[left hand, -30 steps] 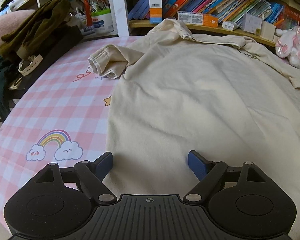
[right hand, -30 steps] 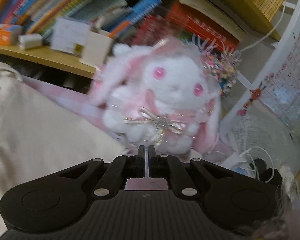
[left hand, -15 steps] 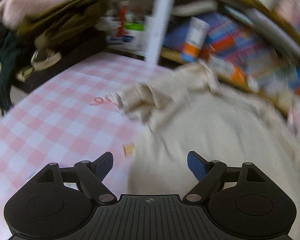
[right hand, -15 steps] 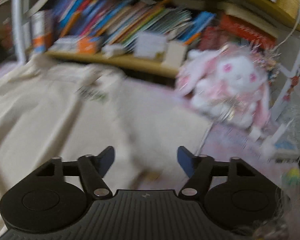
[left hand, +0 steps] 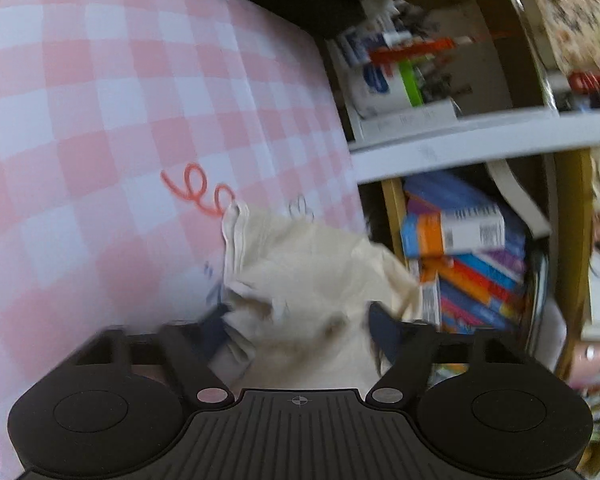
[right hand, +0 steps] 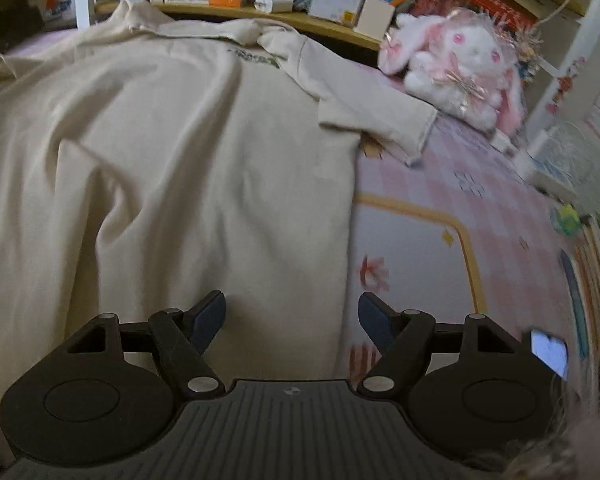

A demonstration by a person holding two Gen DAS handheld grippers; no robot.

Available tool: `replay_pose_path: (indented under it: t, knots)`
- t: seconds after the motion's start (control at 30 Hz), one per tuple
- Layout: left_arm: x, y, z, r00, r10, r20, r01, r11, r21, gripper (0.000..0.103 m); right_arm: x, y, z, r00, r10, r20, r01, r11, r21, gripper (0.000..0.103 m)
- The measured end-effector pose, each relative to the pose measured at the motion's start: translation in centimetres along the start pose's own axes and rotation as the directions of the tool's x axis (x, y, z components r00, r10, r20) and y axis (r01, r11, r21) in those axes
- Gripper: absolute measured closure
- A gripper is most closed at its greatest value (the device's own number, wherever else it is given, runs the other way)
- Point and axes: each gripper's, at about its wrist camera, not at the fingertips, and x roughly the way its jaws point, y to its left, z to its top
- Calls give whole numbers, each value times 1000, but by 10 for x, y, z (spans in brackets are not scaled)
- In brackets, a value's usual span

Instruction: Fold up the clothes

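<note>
Your left hand-held gripper (left hand: 300,326) has its jaws spread wide, with the bunched sleeve cuff of the one cream short-sleeved cotton shirt (left hand: 300,264) lying between the blue pads; the blur leaves it unclear whether either pad touches the cloth. The cuff's hemmed edge sits near the far edge of the pink-and-white checked bench cover (left hand: 100,120), close to the bookshelf (left hand: 472,140), while bare cover stretches away on the cuff's other side. Your right hand-held gripper (right hand: 292,320) is also spread wide, straddling the shirt's straight right side edge near the bottom: its left pad is over cloth, its right pad over the cover. The shirt lies spread flat, collar toward the shelf, its right sleeve (right hand: 376,116) splayed outward. Beyond that sleeve sits one pink-and-white plush rabbit (right hand: 456,64), just clear of the cuff. Bare cover runs right of the shirt's edge.
</note>
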Motion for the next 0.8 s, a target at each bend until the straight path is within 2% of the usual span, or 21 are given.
replay_pose_path:
  t: [0.07, 0.13, 0.17, 0.23, 0.27, 0.33, 0.43, 0.57, 0.63, 0.67, 0.7, 0.73, 0.8]
  knots:
    - [8, -3, 15, 998, 56, 23, -57, 997, 50, 76, -6, 6, -8, 1000, -23, -13, 23, 1000, 17, 34]
    - [7, -26, 33, 991, 85, 107, -107, 968, 226, 78, -9, 11, -10, 999, -40, -25, 41, 998, 39, 37]
    - [6, -37, 42, 984, 93, 150, -136, 941, 310, 79, -11, 13, -9, 999, -39, -34, 40, 998, 49, 40]
    - [5, -57, 56, 971, 97, 219, -191, 867, 460, 81, -14, 17, -9, 998, -34, -53, 38, 997, 68, 49]
    - [8, -61, 61, 969, 113, 220, -211, 840, 499, 87, -15, 19, -9, 998, -31, -62, 36, 996, 79, 49]
    - [14, -70, 71, 964, 145, 223, -250, 781, 572, 86, -18, 22, -11, 997, -31, -72, 38, 994, 100, 52]
    - [24, -60, 78, 956, 245, 161, -292, 764, 576, 83, -19, 25, -12, 996, -42, -81, 51, 992, 119, 52]
    - [0, -45, 64, 967, 211, 141, -254, 799, 546, 67, -21, 23, -13, 994, -67, -89, 78, 989, 128, 45]
    - [-14, -45, 50, 976, 183, 119, -218, 801, 558, 58, -22, 21, -15, 993, -78, -89, 90, 987, 134, 45]
    - [-21, -44, 42, 983, 159, 93, -184, 810, 557, 47, -22, 21, -16, 993, -80, -88, 92, 987, 136, 45]
    - [-27, -41, 38, 990, 128, 63, -142, 828, 543, 39, -22, 20, -17, 993, -82, -87, 93, 986, 138, 45]
    - [-27, -40, 36, 995, 95, 29, -96, 851, 516, 36, -23, 20, -18, 993, -84, -86, 95, 986, 140, 45]
    - [-21, -33, 36, 998, 50, -41, -27, 900, 435, 25, -23, 20, -19, 993, -87, -85, 98, 985, 143, 45]
